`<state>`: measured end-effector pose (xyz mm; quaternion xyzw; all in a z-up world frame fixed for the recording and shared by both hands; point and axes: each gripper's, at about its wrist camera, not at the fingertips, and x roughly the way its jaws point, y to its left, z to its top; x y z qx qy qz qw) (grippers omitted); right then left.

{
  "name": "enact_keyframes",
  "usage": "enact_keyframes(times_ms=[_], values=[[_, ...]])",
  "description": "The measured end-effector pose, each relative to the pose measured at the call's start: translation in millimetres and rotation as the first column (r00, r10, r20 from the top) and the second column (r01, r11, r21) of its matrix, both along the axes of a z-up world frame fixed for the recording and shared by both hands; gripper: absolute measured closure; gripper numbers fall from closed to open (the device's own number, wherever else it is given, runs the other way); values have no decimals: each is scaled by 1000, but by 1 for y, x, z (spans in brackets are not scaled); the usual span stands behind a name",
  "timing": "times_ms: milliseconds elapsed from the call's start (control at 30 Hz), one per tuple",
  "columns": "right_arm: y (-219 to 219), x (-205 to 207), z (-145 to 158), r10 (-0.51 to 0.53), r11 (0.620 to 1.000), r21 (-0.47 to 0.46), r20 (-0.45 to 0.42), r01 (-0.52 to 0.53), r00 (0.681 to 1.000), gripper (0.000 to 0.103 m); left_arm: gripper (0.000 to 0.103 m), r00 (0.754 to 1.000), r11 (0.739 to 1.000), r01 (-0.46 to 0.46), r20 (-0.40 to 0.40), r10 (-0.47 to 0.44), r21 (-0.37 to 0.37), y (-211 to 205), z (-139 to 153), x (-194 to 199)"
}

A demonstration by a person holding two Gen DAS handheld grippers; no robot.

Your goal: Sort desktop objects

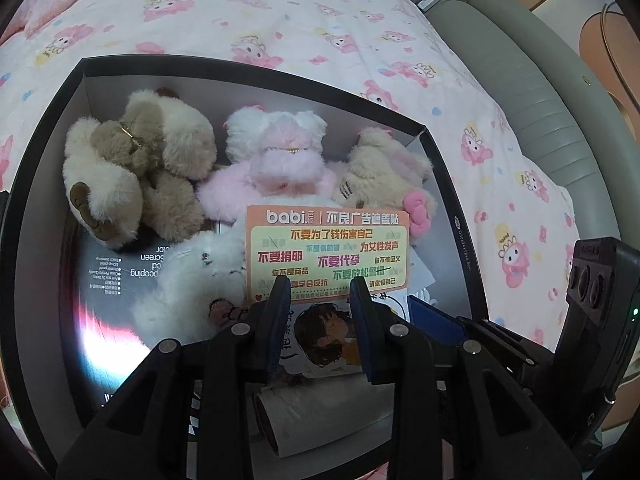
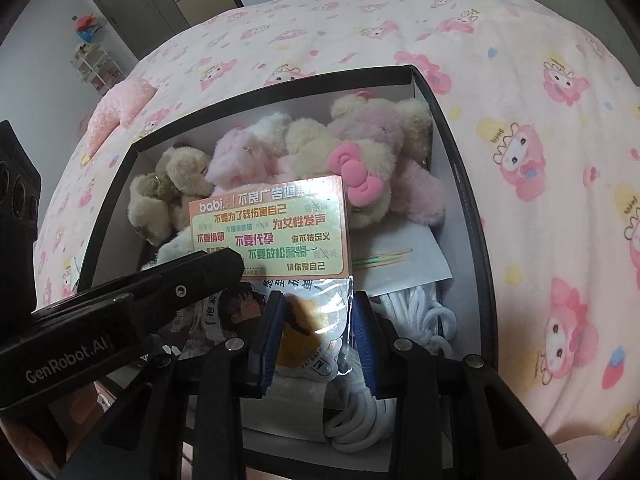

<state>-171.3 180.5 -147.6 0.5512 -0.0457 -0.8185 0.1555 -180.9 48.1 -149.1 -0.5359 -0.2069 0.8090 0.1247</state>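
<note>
A black box point(image 1: 48, 128) with white inner walls sits on the bed. It holds a tan bear point(image 1: 132, 168), a pink bear point(image 1: 276, 160), a cream bear with a pink bow point(image 1: 384, 176) and a white plush point(image 1: 192, 288). A sticker pack with an orange "babi" card point(image 1: 328, 252) lies on top, also in the right wrist view point(image 2: 268, 232). My left gripper point(image 1: 320, 284) hovers open over the pack's lower edge. My right gripper point(image 2: 316, 300) has its jaws on either side of the pack's clear lower part; contact is unclear. A white rope coil point(image 2: 416, 316) lies at the box's right.
The bed has a pink cartoon-print blanket point(image 1: 280, 20). A grey padded headboard point(image 1: 532, 92) runs along the right. A cardboard tube point(image 1: 320, 412) and a dark screen-protector package point(image 1: 108, 280) lie in the box. A white envelope point(image 2: 404, 256) lies there too. A pink pillow point(image 2: 120, 104) sits far left.
</note>
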Motion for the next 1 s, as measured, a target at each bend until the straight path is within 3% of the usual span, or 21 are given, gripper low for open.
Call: enact_keyframes(times_ms=[233, 367, 500, 733, 833, 1000], values=[[-1, 2, 1, -4, 1000, 28, -12, 5, 1000, 72, 70, 999, 1000, 8, -54, -7, 17, -7, 9, 8], [2, 7, 11, -18, 999, 40, -55, 20, 998, 69, 51, 990, 998, -20, -143, 12, -56, -13, 34, 21], [2, 13, 27, -28, 997, 74, -125, 38, 992, 60, 33, 971, 991, -51, -239, 20, -124, -18, 64, 36], [-6, 34, 76, -23, 993, 106, -238, 49, 971, 53, 27, 934, 968, -122, -355, 37, -219, -33, 118, 72], [-11, 47, 104, -37, 991, 110, -278, 70, 960, 52, 22, 914, 965, -145, -403, 47, -217, -36, 146, 95], [-21, 83, 144, -41, 987, 130, -381, 97, 924, 41, 11, 872, 956, -187, -487, 55, -227, -38, 190, 138]])
